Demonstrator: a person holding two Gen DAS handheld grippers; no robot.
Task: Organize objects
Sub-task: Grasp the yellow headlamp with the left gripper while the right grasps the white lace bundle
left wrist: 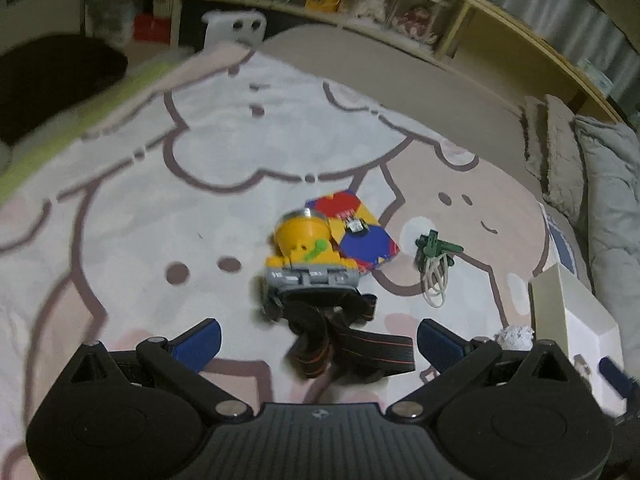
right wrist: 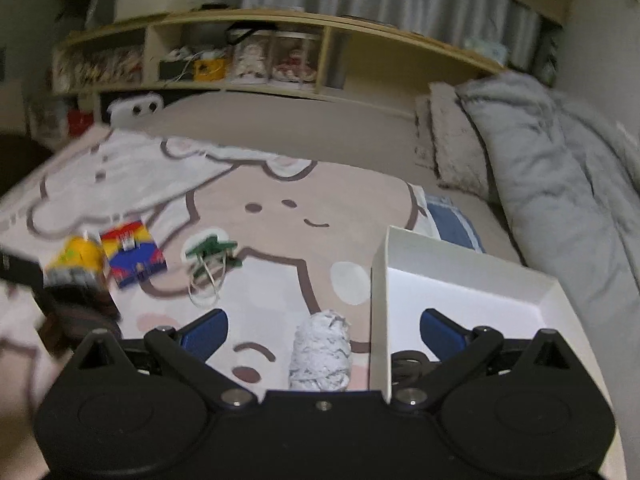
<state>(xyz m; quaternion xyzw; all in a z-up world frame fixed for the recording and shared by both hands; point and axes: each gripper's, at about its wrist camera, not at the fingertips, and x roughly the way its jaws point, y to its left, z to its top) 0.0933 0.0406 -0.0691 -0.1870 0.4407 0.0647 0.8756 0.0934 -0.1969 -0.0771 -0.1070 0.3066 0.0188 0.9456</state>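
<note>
A yellow headlamp [left wrist: 306,250] with a black strap [left wrist: 344,344] lies on the cartoon blanket, just ahead of my open left gripper [left wrist: 318,342]; the strap reaches between its fingers. Behind it lie a colourful packet [left wrist: 356,228] and a green clip with a white cord [left wrist: 434,258]. My right gripper [right wrist: 324,336] is open and empty, with a white yarn ball [right wrist: 320,354] between its fingers. The white box [right wrist: 460,280] sits right of the yarn, and its wall stands inside the right finger. The headlamp [right wrist: 78,262], packet [right wrist: 132,254] and clip [right wrist: 214,252] show at left.
A grey duvet [right wrist: 560,184] and fuzzy pillows [right wrist: 452,140] lie along the right side. A wooden shelf unit [right wrist: 280,52] with boxes runs behind the bed. A dark object shows inside the box's near corner [right wrist: 408,364].
</note>
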